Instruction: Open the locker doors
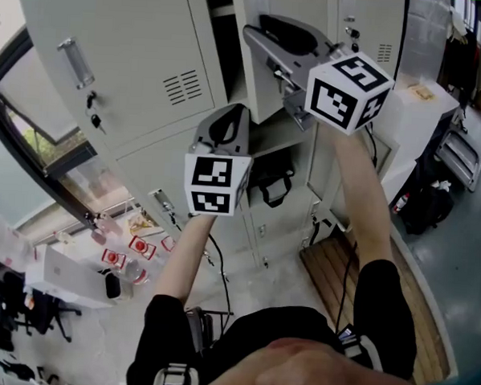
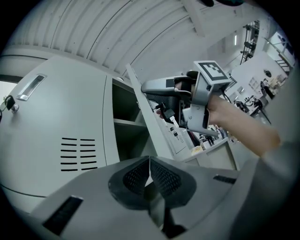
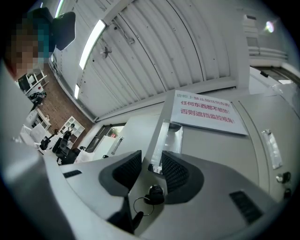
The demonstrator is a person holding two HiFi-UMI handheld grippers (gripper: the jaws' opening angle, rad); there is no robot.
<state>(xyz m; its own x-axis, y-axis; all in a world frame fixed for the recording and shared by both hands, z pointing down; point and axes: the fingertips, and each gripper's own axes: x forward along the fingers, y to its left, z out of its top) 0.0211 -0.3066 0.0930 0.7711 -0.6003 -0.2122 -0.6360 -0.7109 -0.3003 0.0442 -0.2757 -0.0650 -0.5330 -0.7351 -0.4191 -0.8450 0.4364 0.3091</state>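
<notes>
At ten o'clock in the head view, a closed locker door (image 1: 126, 69) faces the left gripper (image 2: 149, 174), whose jaws are pressed together on nothing. Toward one o'clock the right gripper (image 3: 150, 168) clamps the edge of the open locker door (image 1: 259, 68), which is cut off at the top; the gripper's tips are hidden behind its marker cube (image 1: 348, 81), and the compartment is too dark to read. Grey floor (image 1: 462, 264) and a slatted wooden board (image 1: 333, 273) lie at four o'clock.

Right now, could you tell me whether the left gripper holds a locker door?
No, the left gripper has its jaws shut on nothing; the right gripper holds the locker door.
</notes>
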